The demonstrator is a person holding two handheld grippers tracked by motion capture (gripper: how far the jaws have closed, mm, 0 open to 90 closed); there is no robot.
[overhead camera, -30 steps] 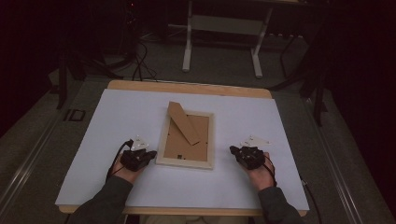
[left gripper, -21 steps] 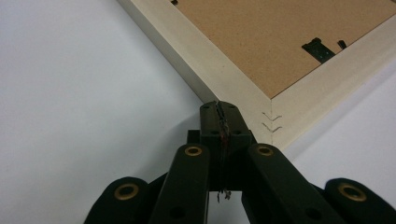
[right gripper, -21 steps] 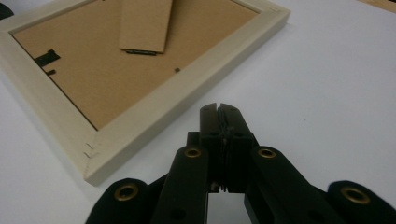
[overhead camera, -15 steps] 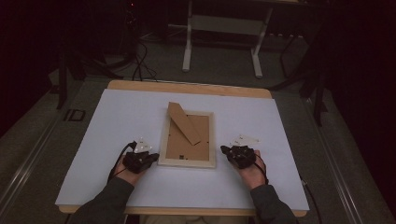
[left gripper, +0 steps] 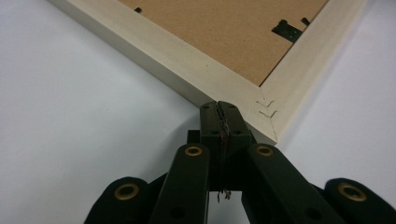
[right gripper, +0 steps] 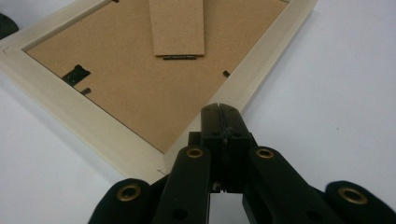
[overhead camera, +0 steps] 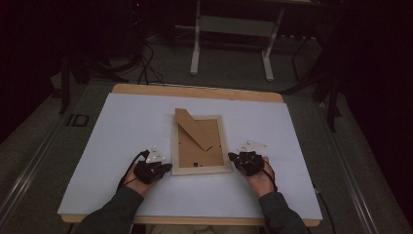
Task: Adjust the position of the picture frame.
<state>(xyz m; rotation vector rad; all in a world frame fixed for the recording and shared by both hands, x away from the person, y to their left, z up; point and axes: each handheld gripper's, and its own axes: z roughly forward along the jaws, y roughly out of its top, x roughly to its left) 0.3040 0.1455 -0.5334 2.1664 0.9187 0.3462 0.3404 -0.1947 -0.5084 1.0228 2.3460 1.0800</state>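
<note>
Picture frame [overhead camera: 200, 144] lies face down mid-worktop [overhead camera: 122, 126], stand flap [overhead camera: 192, 127] lying on the backing. High view — left tongs [overhead camera: 165, 168] and right tongs [overhead camera: 234, 158] flank its near corners. Left gripper view: tongs closed, empty, tips at the corner. Right gripper view: closed, empty, over the side rail. Likely just starting — backing clips [right gripper: 74, 73] untouched.

Black tool [left gripper: 219, 121] — brass-ringed screws; grey sleeves [overhead camera: 114, 212].

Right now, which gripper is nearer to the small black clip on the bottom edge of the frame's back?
Left. The left gripper, shut, sits at the frame's near left corner, close to the clip. The right gripper, shut, sits by the near right corner, farther away.
</note>
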